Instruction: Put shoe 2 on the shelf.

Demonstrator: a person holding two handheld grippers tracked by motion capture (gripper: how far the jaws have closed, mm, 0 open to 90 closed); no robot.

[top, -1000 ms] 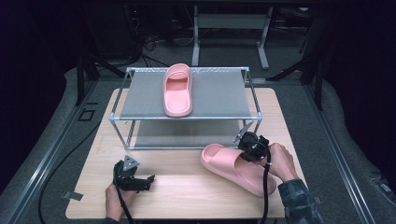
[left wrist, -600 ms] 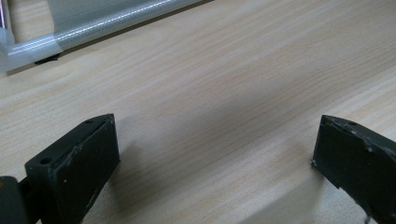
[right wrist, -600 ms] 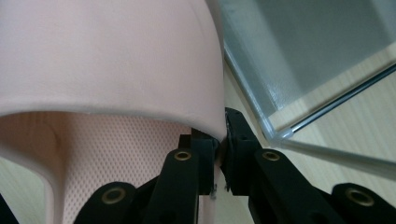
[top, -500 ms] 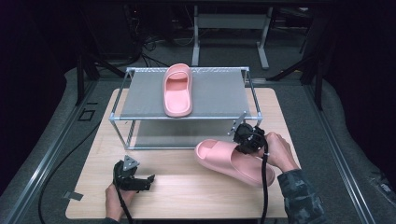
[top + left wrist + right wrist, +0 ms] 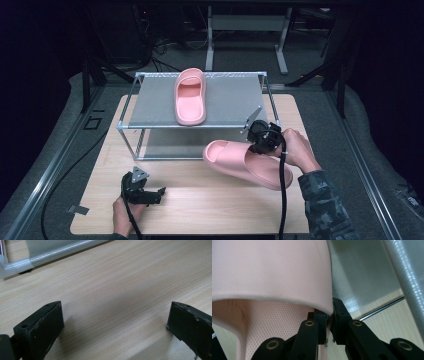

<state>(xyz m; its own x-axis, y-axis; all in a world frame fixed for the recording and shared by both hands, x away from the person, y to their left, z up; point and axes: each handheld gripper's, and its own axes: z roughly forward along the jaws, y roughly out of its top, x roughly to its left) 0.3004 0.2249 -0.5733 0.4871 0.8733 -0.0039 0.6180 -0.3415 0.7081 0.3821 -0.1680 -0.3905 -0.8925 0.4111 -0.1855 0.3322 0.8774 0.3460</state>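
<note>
One pink slipper [image 5: 190,97] lies on top of the grey wire-framed rack [image 5: 150,100]. A second pink slipper [image 5: 247,164] hangs tilted above the table in front of the rack. My right gripper [image 5: 256,142] is shut on the edge of its strap, and in the right gripper view the jaws pinch the strap's rim [image 5: 322,307] between them [image 5: 330,322]. My left gripper [image 5: 155,194] rests low over the wooden table [image 5: 200,210] at the front left. Its jaws stand wide open with bare wood between them [image 5: 115,322].
The rack's front leg and lower rail [image 5: 45,257] lie just beyond the left gripper. A black cable [image 5: 283,195] trails from the right gripper along the person's sleeve. Dark floor and table legs surround the tabletop.
The right gripper has lifted the second slipper off the table and carried it up and toward the rack's front right corner. The left gripper has stayed where it was.
</note>
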